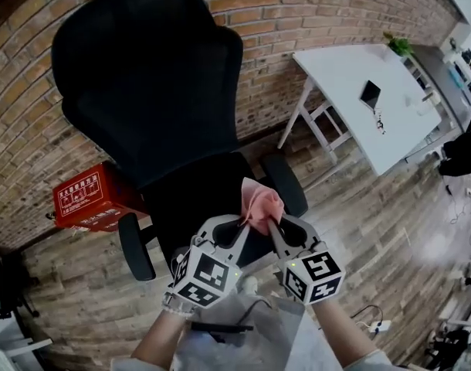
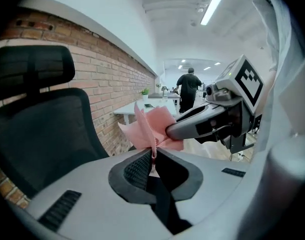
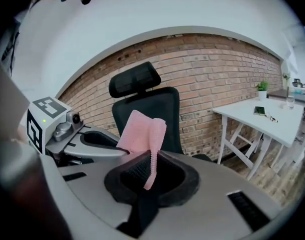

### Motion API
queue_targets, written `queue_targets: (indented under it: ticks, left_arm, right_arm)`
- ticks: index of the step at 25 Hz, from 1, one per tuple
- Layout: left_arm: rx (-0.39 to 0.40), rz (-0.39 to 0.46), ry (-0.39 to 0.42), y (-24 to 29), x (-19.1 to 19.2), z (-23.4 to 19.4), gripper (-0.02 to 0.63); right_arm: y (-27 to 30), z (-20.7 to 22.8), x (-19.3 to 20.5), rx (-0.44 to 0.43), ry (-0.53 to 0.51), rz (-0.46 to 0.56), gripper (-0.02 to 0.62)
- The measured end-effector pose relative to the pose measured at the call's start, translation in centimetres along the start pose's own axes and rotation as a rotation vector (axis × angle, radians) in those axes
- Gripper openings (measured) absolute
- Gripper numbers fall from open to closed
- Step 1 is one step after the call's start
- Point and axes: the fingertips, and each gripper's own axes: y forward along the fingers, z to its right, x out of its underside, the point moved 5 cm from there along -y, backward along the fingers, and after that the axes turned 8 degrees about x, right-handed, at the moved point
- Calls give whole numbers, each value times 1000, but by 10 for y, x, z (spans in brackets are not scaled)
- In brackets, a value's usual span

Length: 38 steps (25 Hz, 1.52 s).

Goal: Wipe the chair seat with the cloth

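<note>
A pink cloth point(image 1: 260, 204) is held up in the air above the front of the black office chair's seat point(image 1: 197, 199). Both grippers pinch it from below. My left gripper point(image 1: 242, 224) is shut on the cloth point(image 2: 151, 128), which stands up out of its jaws. My right gripper point(image 1: 274, 224) is shut on the cloth point(image 3: 144, 134) too, a fold sticking up and a strip hanging down between its pads. The chair's mesh back point(image 1: 147, 68) faces the brick wall.
A red box point(image 1: 85, 198) sits on the floor left of the chair. A white table point(image 1: 367, 99) with a phone stands at the right by the brick wall. The chair's armrests point(image 1: 135, 246) flank the seat. A person point(image 2: 188, 86) stands far off.
</note>
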Motion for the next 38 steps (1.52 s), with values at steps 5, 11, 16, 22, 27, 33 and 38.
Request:
queue_targets:
  ticks: [5,11,16,22,27,33,38]
  left_arm:
    - [-35,54,39,-41,-28,5,37]
    - [-69,117,56,-81,-53,14,37]
    - [-98,158,75,-101,-64,22,37]
    - [-128,180,72,-114,-71,29,37]
    - [-141,181,77,-117,-71,33,37]
    - [-146,178,82,-116,-71,37,37]
    - [-146,175,97,-113,-73,38,37]
  right_arm:
    - [-24,-23,-35,-39,-22,81,52]
    - [-47,-44,-65,-87,-44,150,52]
    - [-64,-58,-79,-102,-98,197,51]
    - [-77,-67,-85,-116,-122,220,51]
    - [-81,-69,-84,-122,-131,225,51]
    - [-84,-68,-82,-126,-141,226,52]
    - [-84,-65,-80,-123,-142,226,52]
